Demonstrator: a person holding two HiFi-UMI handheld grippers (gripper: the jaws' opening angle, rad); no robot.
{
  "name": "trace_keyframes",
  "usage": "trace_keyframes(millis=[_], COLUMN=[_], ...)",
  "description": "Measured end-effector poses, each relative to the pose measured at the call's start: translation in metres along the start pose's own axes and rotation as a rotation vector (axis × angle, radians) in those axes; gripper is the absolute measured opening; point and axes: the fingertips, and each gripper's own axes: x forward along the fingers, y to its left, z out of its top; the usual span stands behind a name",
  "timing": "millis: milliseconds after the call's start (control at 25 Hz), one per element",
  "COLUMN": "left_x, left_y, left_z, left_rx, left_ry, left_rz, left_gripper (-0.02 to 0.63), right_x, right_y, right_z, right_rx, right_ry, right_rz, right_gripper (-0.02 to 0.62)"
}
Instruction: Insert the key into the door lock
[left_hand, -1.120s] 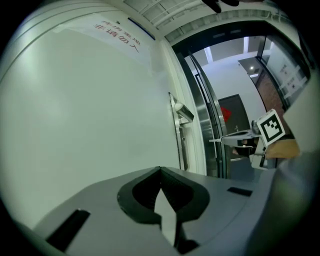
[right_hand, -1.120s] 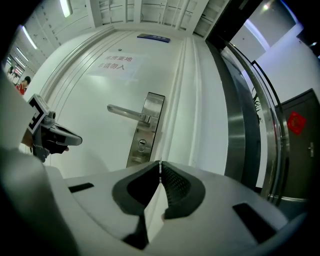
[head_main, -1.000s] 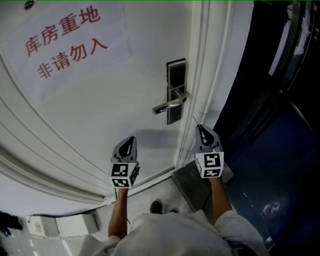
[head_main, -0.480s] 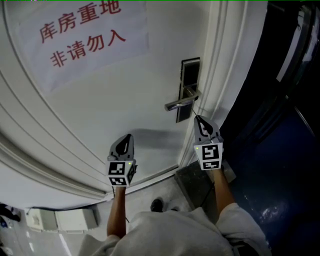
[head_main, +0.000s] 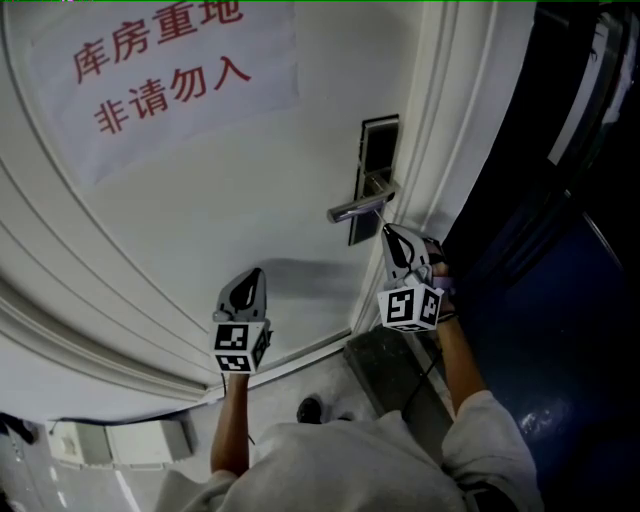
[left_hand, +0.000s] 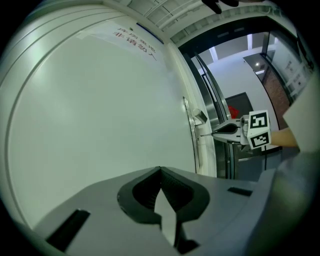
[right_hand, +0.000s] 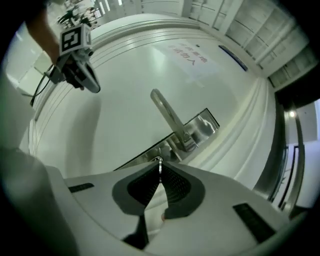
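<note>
A white door carries a steel lock plate (head_main: 378, 150) with a lever handle (head_main: 355, 207). My right gripper (head_main: 387, 232) points level at the plate's lower end, just under the lever, shut on a thin metal key (right_hand: 159, 166). The key's tip sticks out ahead of the jaws, close to the plate (right_hand: 200, 127); I cannot tell whether it touches. In the left gripper view the key (left_hand: 205, 134) shows as a fine pin next to the door's edge. My left gripper (head_main: 256, 276) hangs in front of the bare door panel, left of the lock, shut with nothing in it.
A paper sign (head_main: 160, 70) with red characters is stuck on the door's upper left. The white door frame (head_main: 440, 120) runs right of the lock, with a dark opening and blue floor (head_main: 560, 300) beyond it. A grey threshold step (head_main: 385, 370) lies below.
The right gripper has rolled about its own axis and moved up closer to the lock plate, under the lever. The left gripper has stayed nearly where it was.
</note>
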Motion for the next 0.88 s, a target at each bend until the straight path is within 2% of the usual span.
trace_keyframes(millis=[200, 280, 520, 880], left_x=[0.006, 0.008, 0.011, 0.011], left_y=[-0.003, -0.003, -0.002, 0.001], left_z=[-0.002, -0.003, -0.006, -0.012], left_rx=[-0.002, -0.005, -0.011, -0.016], left_ry=[-0.001, 0.0, 0.003, 0.01], left_rz=[-0.014, -0.016, -0.017, -0.014], left_gripper=[0.017, 0.017, 0.017, 0.017], right_x=[0.005, 0.008, 0.013, 0.022], right_y=[0.008, 0.011, 0.013, 0.015], right_z=[-0.008, -0.009, -0.011, -0.011], right_rx=[-0.299, -0.373, -0.425, -0.442], right_ry=[0.026, 0.031, 0.041, 0.042], right_rz=[-0.015, -0.016, -0.018, -0.011], right_gripper=[0.029, 0.029, 0.029, 0.029])
